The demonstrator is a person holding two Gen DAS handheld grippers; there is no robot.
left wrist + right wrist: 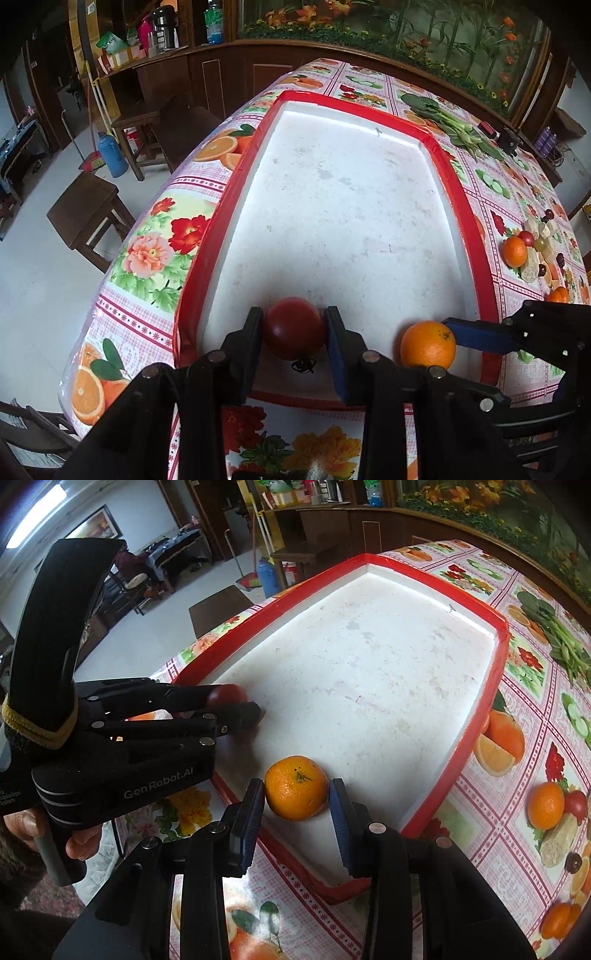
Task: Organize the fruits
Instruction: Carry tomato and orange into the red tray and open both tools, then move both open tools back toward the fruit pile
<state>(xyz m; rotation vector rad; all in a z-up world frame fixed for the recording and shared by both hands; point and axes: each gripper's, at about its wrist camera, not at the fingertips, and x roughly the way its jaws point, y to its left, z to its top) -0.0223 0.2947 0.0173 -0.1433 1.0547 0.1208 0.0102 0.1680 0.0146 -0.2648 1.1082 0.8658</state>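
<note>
Both fruits are down in the tray point(458, 192) now, sitting along its near edge. The tomato point(293, 326) is close to the near left corner, with the left gripper point(293, 332) straddling it. Its pads look right up against the skin on both sides, so I read it as gripped, though only lightly. The orange point(296, 787) rests further along the same edge toward the near right corner, well apart from the tomato. The right gripper point(296, 801) sits around it, and there's a visible sliver of gap on the right pad's side, so that one looks let go, jaws slack around the fruit.

So I'd say two pieces are placed, and the rest of the white tray floor is bare. What's left: over on the tablecloth point(517, 738), toward the right edge of the table, there's an orange and a small red fruit among printed ones, hard to tell real from pattern. Some leafy greens point(554, 635) lie beyond the tray's far right corner.
</note>
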